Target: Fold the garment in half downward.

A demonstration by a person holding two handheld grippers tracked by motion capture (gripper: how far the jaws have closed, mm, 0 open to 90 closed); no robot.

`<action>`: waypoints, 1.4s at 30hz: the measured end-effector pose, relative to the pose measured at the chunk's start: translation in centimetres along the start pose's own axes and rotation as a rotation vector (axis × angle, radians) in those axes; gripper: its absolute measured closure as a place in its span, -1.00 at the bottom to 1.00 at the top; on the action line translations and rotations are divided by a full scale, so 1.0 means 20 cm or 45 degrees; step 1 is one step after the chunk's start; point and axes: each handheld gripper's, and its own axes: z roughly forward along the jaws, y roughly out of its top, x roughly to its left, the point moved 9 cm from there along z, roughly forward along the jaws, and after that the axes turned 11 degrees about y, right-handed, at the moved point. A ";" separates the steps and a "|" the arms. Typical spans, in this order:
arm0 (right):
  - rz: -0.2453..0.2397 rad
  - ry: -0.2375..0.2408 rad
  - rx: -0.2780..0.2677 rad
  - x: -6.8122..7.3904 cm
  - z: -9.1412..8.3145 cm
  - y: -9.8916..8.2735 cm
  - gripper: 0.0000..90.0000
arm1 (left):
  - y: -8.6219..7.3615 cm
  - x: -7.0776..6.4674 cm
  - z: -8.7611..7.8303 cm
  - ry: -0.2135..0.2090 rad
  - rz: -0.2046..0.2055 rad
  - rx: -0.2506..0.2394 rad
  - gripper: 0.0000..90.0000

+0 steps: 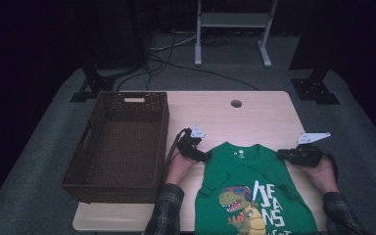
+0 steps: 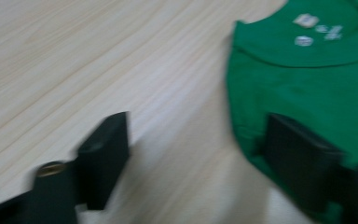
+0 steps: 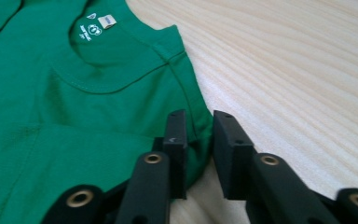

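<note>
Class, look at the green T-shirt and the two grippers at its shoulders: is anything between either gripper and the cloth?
Nothing visible. The right gripper has the T-shirt's shoulder edge between its jaws; the left gripper straddles the other shoulder edge, jaws apart, on the bare table.

Dim room: grey carpet (image 1: 39,196) spreads under the light wooden table (image 1: 254,117); a metal stand (image 1: 232,29) at upper centre.
</note>
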 end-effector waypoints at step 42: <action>-0.076 -0.284 -0.104 -0.06 -0.15 0.53 0.96 | 0.38 0.28 -0.27 0.402 -0.194 -0.167 1.00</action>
